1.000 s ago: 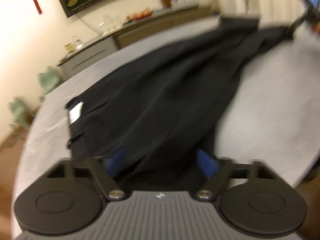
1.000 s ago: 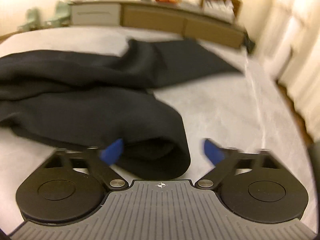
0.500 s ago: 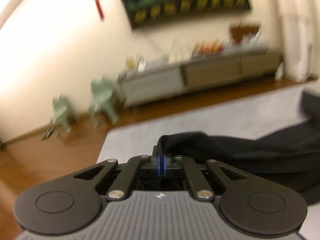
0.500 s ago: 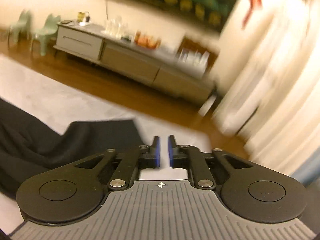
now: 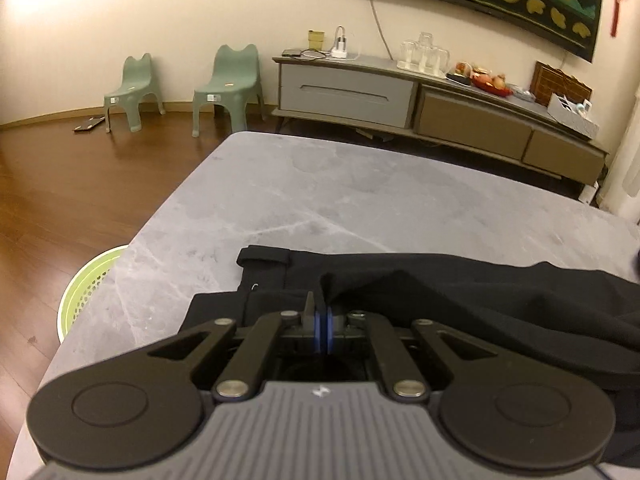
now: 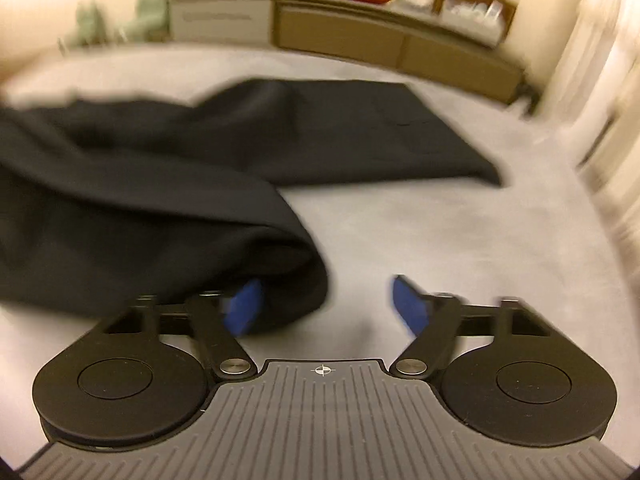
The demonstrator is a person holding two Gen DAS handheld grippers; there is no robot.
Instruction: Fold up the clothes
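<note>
1. The black trousers lie on a grey marble-patterned table, spread across it just ahead of both tools. In the left wrist view a belt loop or waistband tab sticks out at the garment's near-left corner, and the cloth runs off to the right in soft ridges.
2. In the right wrist view the same trousers are blurred; one flat part reaches away ahead, and a rolled fold comes down to the tool's left finger.
3. The left gripper points down at a slant over the table's near edge. Its blue pads are pressed together, and a peak of black cloth rises right at their tips, pinched between them.
4. The right gripper also tilts down toward the table. Its jaws are opening, the blue fingers well apart; the fold's edge lies against the left finger, with bare table in most of the gap.
5. A green perforated basket sits on the floor left of the left tool.
6. No readable writing shows; each tool body carries only a small white mark.
</note>
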